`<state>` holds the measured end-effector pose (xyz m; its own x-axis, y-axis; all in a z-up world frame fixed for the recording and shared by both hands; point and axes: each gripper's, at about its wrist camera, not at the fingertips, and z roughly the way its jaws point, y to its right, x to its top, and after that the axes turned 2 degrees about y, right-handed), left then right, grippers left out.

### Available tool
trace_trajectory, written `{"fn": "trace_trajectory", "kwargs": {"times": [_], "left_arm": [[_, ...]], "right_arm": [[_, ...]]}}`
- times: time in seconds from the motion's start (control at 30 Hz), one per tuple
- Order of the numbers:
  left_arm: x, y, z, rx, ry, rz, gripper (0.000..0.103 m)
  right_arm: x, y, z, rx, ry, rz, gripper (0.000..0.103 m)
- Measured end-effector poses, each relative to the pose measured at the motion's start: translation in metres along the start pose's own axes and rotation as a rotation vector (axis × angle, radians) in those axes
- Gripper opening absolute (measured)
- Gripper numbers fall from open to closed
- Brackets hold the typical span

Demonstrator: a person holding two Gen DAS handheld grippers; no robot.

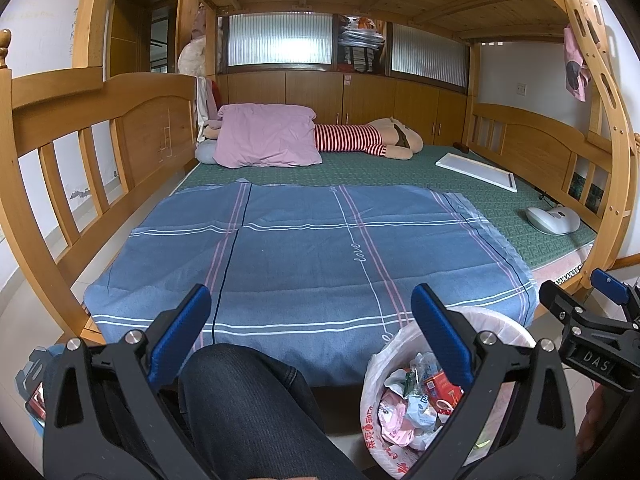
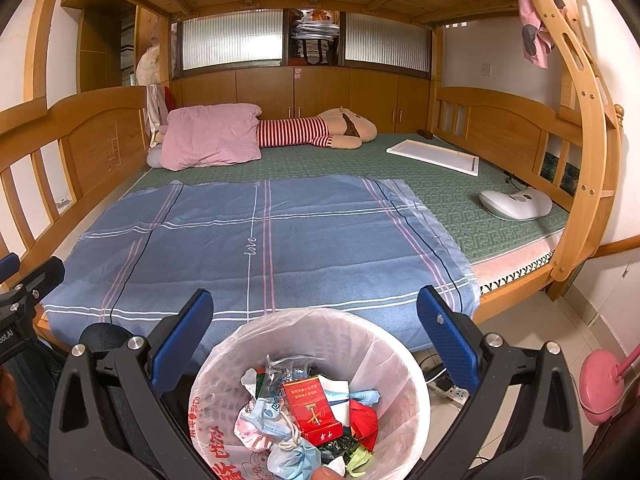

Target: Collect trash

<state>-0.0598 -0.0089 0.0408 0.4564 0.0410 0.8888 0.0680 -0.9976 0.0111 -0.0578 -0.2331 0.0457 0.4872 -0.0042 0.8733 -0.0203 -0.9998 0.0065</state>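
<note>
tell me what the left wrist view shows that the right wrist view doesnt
Only the left wrist view shows the person's knee in dark jeans between the open fingers of the left gripper.

Only the right wrist view shows the pink lamp base and the power strip on the floor, and looks straight down into the trash bin onto the red cigarette pack.

Both show the blue plaid sheet, the pink pillow and the bin itself, with both grippers open and empty.

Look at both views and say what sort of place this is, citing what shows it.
Most likely a home bedroom: a wooden bunk bed with a pink pillow and a striped stuffed toy on its mattress, and a lined trash bin on the floor before it.
</note>
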Motion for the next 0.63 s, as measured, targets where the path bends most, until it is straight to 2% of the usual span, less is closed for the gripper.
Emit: {"fn": "trace_trajectory", "kwargs": {"times": [0.63], "left_arm": [[0.0003, 0.0058, 0.0034, 0.021, -0.022, -0.011, 0.100]], "right_arm": [[-0.0017, -0.0017, 0.0006, 0.005, 0.002, 0.000, 0.099]]}}
